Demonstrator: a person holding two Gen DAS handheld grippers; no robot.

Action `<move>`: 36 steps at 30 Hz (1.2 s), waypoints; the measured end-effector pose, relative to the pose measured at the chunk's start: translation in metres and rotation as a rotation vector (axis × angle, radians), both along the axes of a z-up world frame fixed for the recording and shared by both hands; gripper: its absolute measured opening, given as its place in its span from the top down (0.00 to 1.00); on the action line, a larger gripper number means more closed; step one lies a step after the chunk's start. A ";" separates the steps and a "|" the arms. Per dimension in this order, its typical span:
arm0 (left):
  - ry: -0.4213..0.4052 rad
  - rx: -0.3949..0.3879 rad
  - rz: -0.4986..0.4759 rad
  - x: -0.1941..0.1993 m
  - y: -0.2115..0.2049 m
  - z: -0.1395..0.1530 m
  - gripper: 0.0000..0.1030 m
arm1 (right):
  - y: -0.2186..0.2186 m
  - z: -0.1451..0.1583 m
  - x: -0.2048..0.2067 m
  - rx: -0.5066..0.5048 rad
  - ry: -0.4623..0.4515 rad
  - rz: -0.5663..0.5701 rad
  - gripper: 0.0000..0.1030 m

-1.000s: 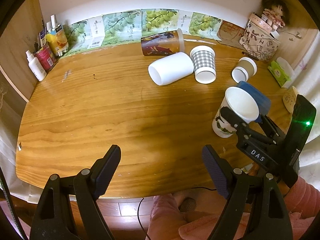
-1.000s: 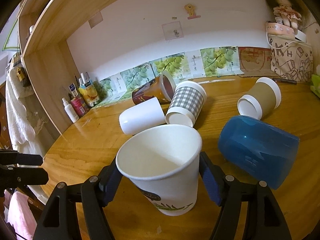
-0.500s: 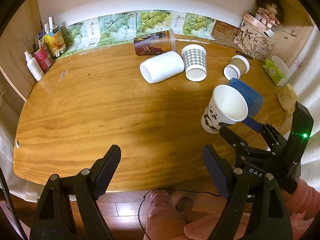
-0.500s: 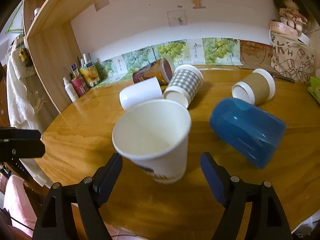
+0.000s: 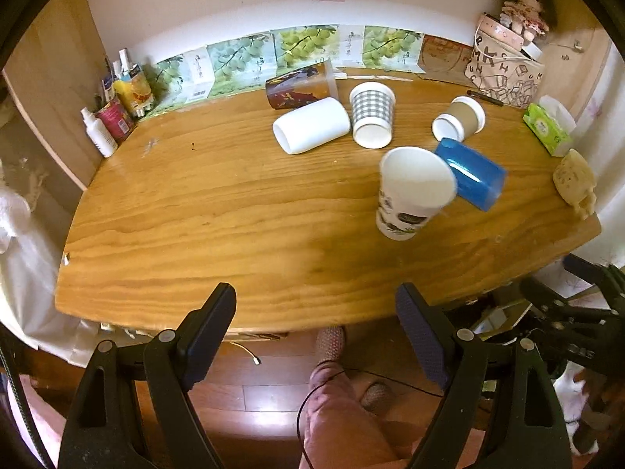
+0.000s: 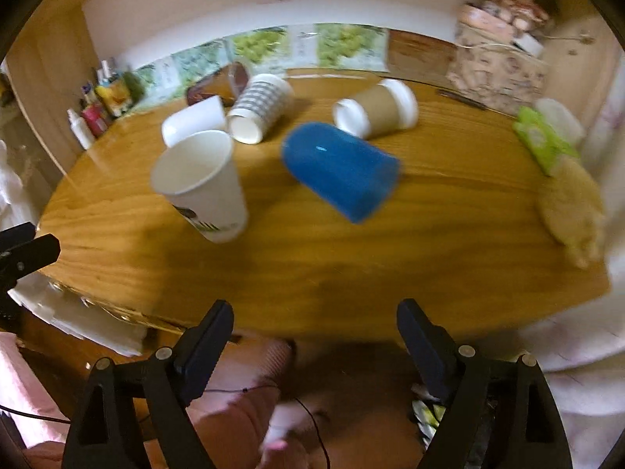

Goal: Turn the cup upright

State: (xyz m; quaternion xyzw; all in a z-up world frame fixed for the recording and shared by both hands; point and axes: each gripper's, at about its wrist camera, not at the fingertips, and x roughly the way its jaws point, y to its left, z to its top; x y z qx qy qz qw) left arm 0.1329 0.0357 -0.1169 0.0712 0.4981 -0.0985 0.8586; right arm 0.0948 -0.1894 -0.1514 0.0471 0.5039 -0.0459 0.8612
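A white paper cup with a printed picture [image 5: 410,195] stands upright, mouth up, on the wooden table [image 5: 218,211]; it also shows in the right wrist view [image 6: 203,183]. My left gripper [image 5: 316,332] is open and empty, held over the table's near edge. My right gripper [image 6: 312,340] is open and empty, pulled back off the near edge, well clear of the cup. It shows in the left wrist view at the lower right [image 5: 578,312].
A blue cup [image 5: 470,174], a white cup [image 5: 310,125], a checked cup [image 5: 371,119], a brown cup with white lid [image 5: 461,119] and a dark printed cup [image 5: 300,86] lie on their sides. Bottles [image 5: 113,117] stand at the back left; a bag [image 5: 504,70] and tissue pack [image 5: 547,129] at the right.
My right gripper has opened, let go of the paper cup and drawn back off the table edge. The cup now stands alone. The left gripper has pulled back a little.
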 end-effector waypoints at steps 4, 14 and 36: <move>0.003 -0.042 0.055 -0.019 -0.007 0.015 0.16 | -0.012 0.026 -0.025 0.020 0.006 -0.038 0.08; -0.074 -0.105 0.209 -0.070 -0.015 0.068 0.13 | -0.014 0.094 -0.079 0.081 -0.076 -0.028 0.08; -0.452 -0.067 0.236 -0.136 -0.024 0.116 0.01 | -0.002 0.142 -0.132 0.104 -0.372 -0.055 0.00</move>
